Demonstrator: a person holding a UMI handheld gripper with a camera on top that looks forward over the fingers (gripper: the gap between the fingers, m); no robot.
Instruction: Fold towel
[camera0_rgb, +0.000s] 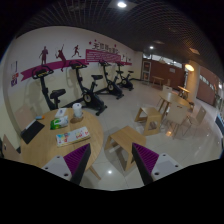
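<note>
My gripper (112, 166) is open, with nothing between its purple pads (80, 160). It is held high above a pale floor. A wooden table (45, 150) stands ahead to the left of the fingers. On it lie a flat pale, pinkish thing (72, 135) that may be the towel, a white and green object (61, 120) and a dark flat item (32, 130). I cannot tell for certain which is the towel.
A small wooden stool (126, 140) stands just ahead between the fingers. More wooden chairs and tables (172, 110) stand to the right. Several exercise bikes (95, 95) line the far wall under a pink-striped mural. Shiny floor (112, 172) lies below.
</note>
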